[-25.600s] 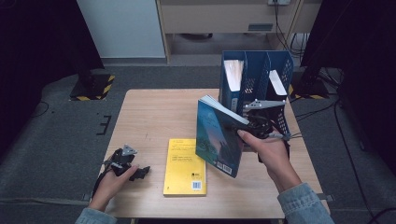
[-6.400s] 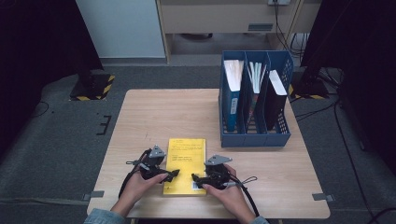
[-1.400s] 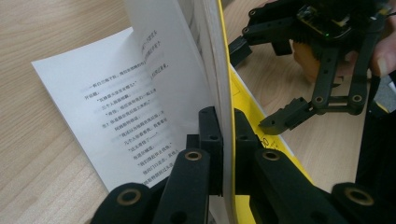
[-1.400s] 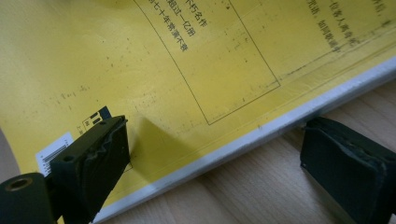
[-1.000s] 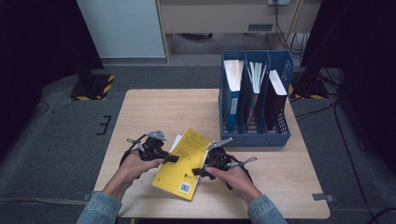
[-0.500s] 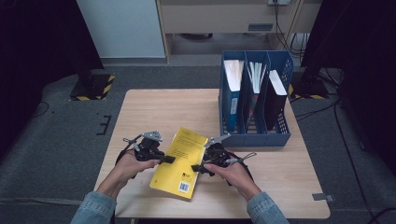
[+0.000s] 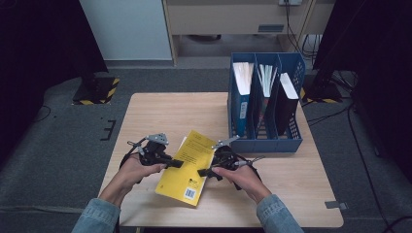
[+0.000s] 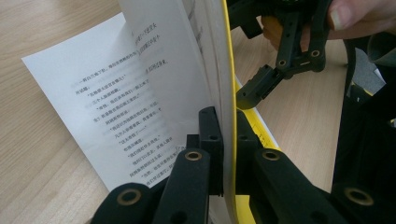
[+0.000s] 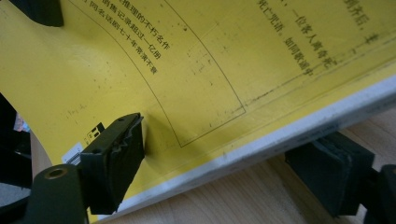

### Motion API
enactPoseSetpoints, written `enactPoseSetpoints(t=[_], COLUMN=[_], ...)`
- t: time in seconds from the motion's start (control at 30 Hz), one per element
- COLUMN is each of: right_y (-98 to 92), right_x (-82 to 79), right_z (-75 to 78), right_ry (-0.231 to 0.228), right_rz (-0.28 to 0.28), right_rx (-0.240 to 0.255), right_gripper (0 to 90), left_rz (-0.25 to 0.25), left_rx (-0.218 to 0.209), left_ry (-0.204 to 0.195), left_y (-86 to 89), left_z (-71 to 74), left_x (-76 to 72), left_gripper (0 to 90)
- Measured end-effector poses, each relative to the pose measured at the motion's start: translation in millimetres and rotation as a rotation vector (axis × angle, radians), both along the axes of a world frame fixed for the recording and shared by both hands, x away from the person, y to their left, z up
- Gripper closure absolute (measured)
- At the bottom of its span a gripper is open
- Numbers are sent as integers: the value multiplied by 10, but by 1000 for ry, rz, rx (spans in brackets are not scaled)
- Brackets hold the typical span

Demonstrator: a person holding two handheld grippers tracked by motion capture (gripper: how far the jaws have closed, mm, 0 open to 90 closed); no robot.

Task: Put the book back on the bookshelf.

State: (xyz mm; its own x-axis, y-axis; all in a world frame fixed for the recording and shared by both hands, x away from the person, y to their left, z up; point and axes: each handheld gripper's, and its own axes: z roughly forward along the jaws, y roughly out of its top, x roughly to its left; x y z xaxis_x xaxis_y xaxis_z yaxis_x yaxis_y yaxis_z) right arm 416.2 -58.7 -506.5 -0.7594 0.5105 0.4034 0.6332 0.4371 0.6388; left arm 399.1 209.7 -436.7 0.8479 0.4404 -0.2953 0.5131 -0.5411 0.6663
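A yellow paperback (image 7: 187, 167) hangs tilted above the table between both grippers. My left gripper (image 7: 176, 163) is shut on its yellow front cover (image 8: 229, 56), both pads clamped near the cover's edge (image 8: 229, 126), and the printed pages (image 8: 116, 102) fall away to the left. My right gripper (image 7: 204, 172) grips the book's other side. One pad (image 9: 116, 158) presses the yellow cover (image 9: 233, 56) and the other pad (image 9: 331, 172) sits under the page block. Its jaws have just been opening slightly, with the book's edge between them and both pads still against it.
A blue three-slot file holder (image 7: 265, 131) stands at the table's back right with a book or folder upright in each slot. Bare wooden tabletop (image 7: 160, 111) lies behind and left of the hands. Dark floor surrounds the table.
Several seconds ago the yellow book lay flat on the table; now it is raised and tilted between both grippers. Over the last second hands and book have hardly moved.
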Motion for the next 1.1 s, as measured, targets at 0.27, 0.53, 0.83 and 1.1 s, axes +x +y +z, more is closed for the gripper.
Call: enactPoseSetpoints(t=[0.27, 0.53, 0.83, 1.1], right_y=[-24, 62, 127, 150], right_x=[29, 27, 92, 83], right_z=[38, 342, 552, 654], right_ry=[-13, -103, -146, -147], right_rz=[-6, 15, 40, 70], right_rx=[19, -29, -90, -127], right_gripper=[286, 380, 411, 418], left_rz=[-34, -24, -10, -24], left_rx=[82, 105, 84, 75], left_ry=[5, -1, -22, -51], left_y=[15, 94, 121, 127], left_z=[-30, -62, -56, -45], left_x=[41, 87, 120, 104], left_gripper=[849, 846, 849, 854])
